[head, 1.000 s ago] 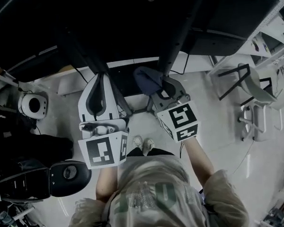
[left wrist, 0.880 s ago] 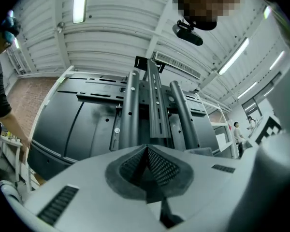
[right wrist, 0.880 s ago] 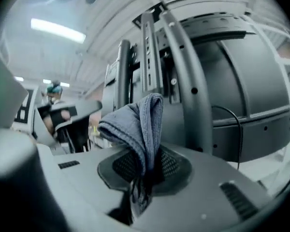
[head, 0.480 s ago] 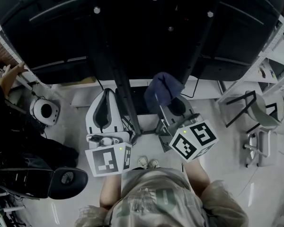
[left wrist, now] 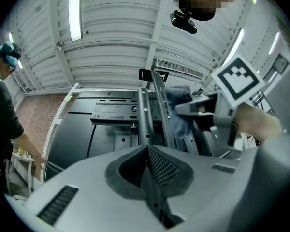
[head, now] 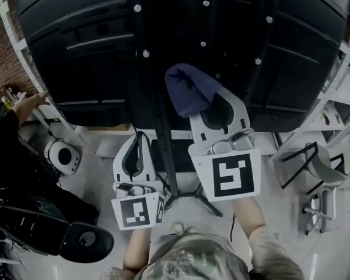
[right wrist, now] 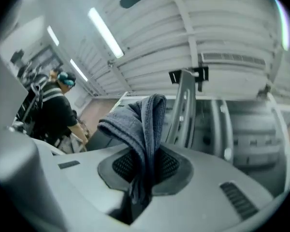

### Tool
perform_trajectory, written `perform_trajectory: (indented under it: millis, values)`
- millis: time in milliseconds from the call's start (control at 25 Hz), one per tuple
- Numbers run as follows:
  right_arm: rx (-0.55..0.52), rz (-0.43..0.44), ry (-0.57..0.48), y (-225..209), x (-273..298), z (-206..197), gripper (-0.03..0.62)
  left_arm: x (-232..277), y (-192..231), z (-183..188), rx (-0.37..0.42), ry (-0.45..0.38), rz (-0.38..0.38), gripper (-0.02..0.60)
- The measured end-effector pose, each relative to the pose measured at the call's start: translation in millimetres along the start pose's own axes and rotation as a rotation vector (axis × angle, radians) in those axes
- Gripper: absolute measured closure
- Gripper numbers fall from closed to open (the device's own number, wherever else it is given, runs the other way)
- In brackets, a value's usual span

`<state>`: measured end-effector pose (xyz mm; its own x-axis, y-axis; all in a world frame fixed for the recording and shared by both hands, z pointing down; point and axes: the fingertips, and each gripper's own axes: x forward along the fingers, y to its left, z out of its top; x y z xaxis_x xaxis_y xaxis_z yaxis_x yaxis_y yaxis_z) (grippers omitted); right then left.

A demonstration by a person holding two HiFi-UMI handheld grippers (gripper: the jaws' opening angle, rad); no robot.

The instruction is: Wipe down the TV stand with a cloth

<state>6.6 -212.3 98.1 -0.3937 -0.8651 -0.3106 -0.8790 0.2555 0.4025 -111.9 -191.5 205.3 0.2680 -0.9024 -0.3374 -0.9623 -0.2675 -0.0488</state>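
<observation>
The black TV stand rises in front of me, its uprights bolted to the back of a large dark screen. A blue-grey cloth hangs from my right gripper, which is shut on it and raised against the uprights. In the right gripper view the cloth is pinched between the jaws, with a grey upright just behind. My left gripper sits lower, left of the stand's post, shut with nothing in it. In the left gripper view the cloth touches the stand's rails.
A person in dark clothes reaches toward a white shelf at the left. A round white device and a dark office chair stand on the floor left. A grey chair and white racks are at the right.
My right gripper has lifted the cloth up from near the stand's base to the uprights behind the screen. My view has tilted upward. The left gripper stays low.
</observation>
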Motion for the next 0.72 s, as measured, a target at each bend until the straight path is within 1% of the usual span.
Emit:
perform_trajectory:
  millis: [80,160,200,280,360,440,520,720]
  values:
    - [-0.221,-0.106,0.003,-16,19,36,0.531,0,-1,3,-0.006,-0.008,-0.008,0.565]
    - [-0.398,-0.231,-0.042,-28,36,72,0.531,-1,-3,3,-0.01,-0.007,-0.01,0.566]
    - [-0.475,-0.272,-0.059,-30,45,88,0.531,-2,-3,2,-0.01,-0.004,-0.007,0.566]
    - [-0.61,-0.302,-0.056,-28,65,110,0.531,-5,1,-2,-0.009,0.007,0.0,0.565]
    - [-0.716,-0.305,-0.036,-23,84,125,0.531,-8,3,-6,-0.024,0.013,0.002,0.565]
    - [-0.792,-0.307,-0.019,-18,98,134,0.531,-9,3,-10,-0.033,0.016,0.002,0.565]
    - [-0.838,-0.302,-0.002,-14,108,137,0.531,-10,3,-12,-0.031,0.018,0.004,0.565]
    - [-0.889,-0.265,0.034,-2,119,130,0.531,-10,12,-14,-0.037,0.018,0.025,0.565]
